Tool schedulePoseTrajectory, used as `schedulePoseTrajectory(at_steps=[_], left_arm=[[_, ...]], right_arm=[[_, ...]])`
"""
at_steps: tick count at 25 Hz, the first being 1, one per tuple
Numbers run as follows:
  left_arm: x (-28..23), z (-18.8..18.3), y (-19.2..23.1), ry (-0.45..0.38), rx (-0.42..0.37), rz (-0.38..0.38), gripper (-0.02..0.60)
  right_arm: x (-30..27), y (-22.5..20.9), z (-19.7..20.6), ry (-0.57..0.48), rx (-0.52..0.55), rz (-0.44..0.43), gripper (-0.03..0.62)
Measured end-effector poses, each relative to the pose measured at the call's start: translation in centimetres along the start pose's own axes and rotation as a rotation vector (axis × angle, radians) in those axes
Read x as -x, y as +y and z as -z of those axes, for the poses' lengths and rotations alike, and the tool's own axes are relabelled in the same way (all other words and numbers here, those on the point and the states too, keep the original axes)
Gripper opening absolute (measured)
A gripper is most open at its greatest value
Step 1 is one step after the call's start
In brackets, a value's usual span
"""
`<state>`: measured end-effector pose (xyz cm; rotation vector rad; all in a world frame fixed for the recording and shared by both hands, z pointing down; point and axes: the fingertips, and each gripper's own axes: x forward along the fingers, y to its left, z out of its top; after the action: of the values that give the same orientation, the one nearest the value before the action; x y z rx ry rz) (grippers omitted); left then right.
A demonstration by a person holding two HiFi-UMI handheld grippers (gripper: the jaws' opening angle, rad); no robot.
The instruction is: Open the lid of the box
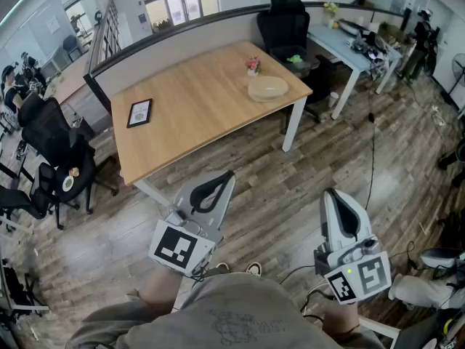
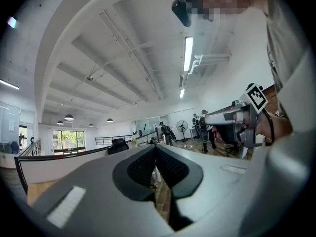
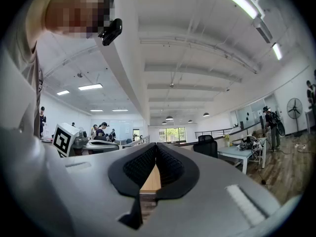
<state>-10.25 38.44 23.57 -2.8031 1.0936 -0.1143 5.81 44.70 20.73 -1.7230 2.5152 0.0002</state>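
Round pale beige box (image 1: 267, 88) sits near the right end of the light wooden table (image 1: 189, 104), upper centre of the head view, well apart from both grippers; too small to make out the lid seam. Left gripper (image 1: 229, 174) and right gripper (image 1: 328, 193), lower frame, are both clenched with nothing between the jaws. In the gripper views the grippers' own bodies hide the box; only a sliver of table shows past the right jaws.

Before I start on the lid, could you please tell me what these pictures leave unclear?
Head view: the pale round box on the table is too small to show a lid seam or catch.
Head view: the framed picture is too small to read.
Left gripper view: the left hand-held gripper itself hides the box.
Right gripper view: the right hand-held gripper itself hides it too.
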Motion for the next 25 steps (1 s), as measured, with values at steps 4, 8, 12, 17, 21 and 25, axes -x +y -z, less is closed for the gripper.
schedulePoseTrajectory(at_steps=[4, 8, 12, 17, 21, 25], left_arm=[[-0.1, 0.1, -0.4, 0.000, 0.006, -0.001, 0.000], [-0.5, 0.2, -0.5, 0.002, 0.014, -0.002, -0.001], [-1.1, 0.1, -1.1, -0.001, 0.016, 0.018, 0.000], [-1.6, 0.3, -1.8, -0.012, -0.009, 0.038, 0.067], [-2.1, 0.6, -1.9, -0.045, 0.001, 0.034, 0.255], [-2.2, 1.4, -1.8, 0.008, 0.004, 0.025, 0.258]], right_arm=[[0.4, -0.3, 0.0, 0.003, 0.017, 0.002, 0.011], [0.4, -0.5, 0.0, -0.001, 0.049, -0.015, 0.011], [0.5, -1.1, 0.6, 0.020, 0.051, -0.007, 0.011], [0.8, -1.5, 1.2, 0.032, 0.044, -0.013, 0.011], [1.3, -1.7, 1.7, 0.044, 0.034, -0.012, 0.011], [1.1, -2.1, 1.9, 0.047, 0.028, -0.005, 0.011]])
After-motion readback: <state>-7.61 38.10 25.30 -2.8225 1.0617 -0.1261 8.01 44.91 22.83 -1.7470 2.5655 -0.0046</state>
